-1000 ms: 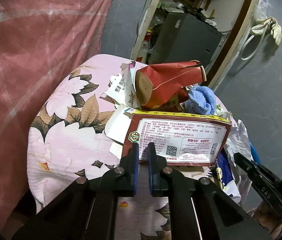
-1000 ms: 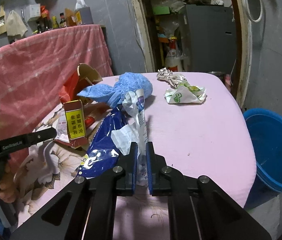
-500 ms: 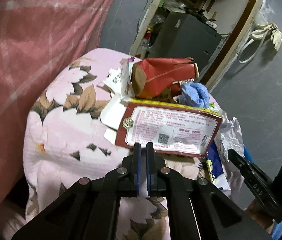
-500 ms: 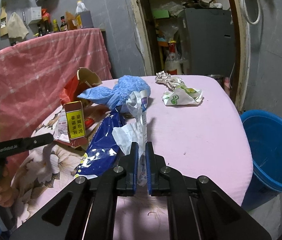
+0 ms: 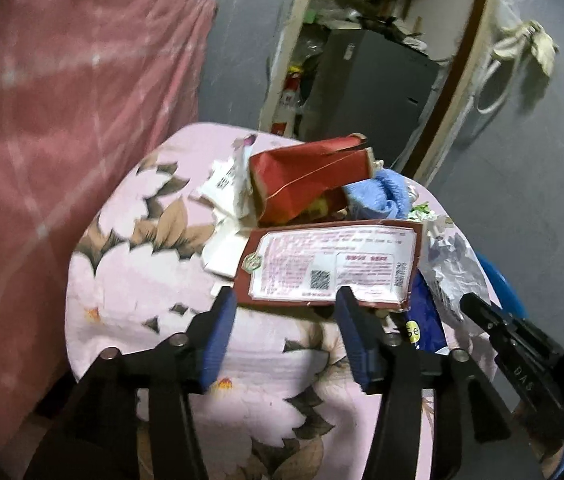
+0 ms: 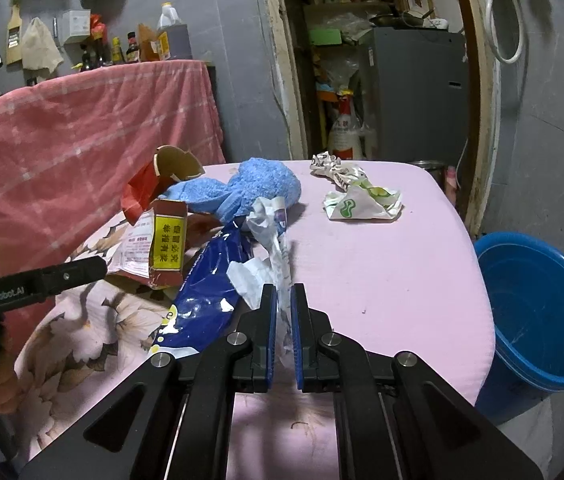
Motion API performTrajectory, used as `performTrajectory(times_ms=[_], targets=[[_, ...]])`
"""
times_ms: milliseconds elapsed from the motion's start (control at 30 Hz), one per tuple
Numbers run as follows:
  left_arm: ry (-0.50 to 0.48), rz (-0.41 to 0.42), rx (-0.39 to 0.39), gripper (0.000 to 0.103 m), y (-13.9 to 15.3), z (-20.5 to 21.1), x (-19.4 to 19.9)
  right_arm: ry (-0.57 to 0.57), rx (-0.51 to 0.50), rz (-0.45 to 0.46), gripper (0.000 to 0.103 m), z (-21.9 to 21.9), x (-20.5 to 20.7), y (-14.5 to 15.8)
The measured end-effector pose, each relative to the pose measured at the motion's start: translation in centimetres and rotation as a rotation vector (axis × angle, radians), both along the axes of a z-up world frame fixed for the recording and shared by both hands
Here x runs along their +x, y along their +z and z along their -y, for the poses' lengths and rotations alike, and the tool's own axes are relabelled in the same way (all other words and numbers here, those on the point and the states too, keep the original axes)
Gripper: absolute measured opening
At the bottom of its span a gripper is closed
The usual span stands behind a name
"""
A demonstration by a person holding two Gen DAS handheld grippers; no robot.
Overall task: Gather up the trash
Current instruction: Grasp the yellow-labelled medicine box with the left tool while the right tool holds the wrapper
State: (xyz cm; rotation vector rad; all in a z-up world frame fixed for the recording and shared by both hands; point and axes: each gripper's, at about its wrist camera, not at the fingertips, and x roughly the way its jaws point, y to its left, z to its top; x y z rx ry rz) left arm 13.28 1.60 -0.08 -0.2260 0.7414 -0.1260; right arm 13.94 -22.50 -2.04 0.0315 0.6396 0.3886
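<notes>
Trash lies piled on the pink floral tablecloth (image 5: 130,280). My left gripper (image 5: 284,300) is open and empty, its fingers either side of the near edge of a flat red box with a white label (image 5: 330,264). Behind the box lie a red carton (image 5: 306,176), a blue fuzzy cloth (image 5: 386,192) and torn white paper (image 5: 226,184). My right gripper (image 6: 282,296) is shut on a crumpled white wrapper (image 6: 272,232) joined to a blue foil bag (image 6: 206,292). A crumpled green-and-white wrapper (image 6: 358,200) lies farther back.
A blue bucket (image 6: 542,312) stands on the floor right of the table. A pink checked cloth (image 6: 82,128) covers a counter on the left, with bottles on it. A doorway with a grey cabinet (image 6: 414,92) is behind the table.
My left gripper has opened and let go of the red labelled box, which now lies on the table. The left gripper has drawn back and up. The right gripper stays shut on the wrapper.
</notes>
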Motion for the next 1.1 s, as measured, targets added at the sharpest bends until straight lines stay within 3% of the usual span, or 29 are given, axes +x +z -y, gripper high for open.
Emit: performTrajectory(times_ms=[100, 267, 400, 600, 700, 867, 1100], targets=[[-0.043, 0.003, 0.014, 0.054, -0.1, 0.7, 0.6, -0.006, 0.005, 0.002, 0.006, 0.2, 0.0, 0.1], [-0.117, -0.002, 0.087, 0.055, -1.1, 2.0, 1.1, -0.018, 0.016, 0.008, 0.006, 0.7, 0.0, 0.3], [-0.107, -0.06, 0.002, 0.055, -2.1, 2.0, 1.0, -0.027, 0.021, 0.006, 0.006, 1.1, 0.1, 0.3], [-0.097, -0.048, -0.033, 0.055, -2.1, 1.8, 0.5, -0.025, 0.022, -0.001, 0.006, 1.3, 0.1, 0.2], [-0.096, -0.059, -0.099, 0.055, -1.9, 1.4, -0.1, -0.022, 0.02, -0.007, 0.006, 1.1, 0.0, 0.1], [-0.07, 0.004, -0.021, 0.058, -0.1, 3.6, -0.2, -0.028, 0.023, -0.008, 0.006, 1.4, -0.1, 0.1], [0.006, 0.021, 0.039, 0.059, 0.5, 6.5, 1.5, -0.045, 0.039, 0.0, 0.006, 2.9, -0.5, 0.2]])
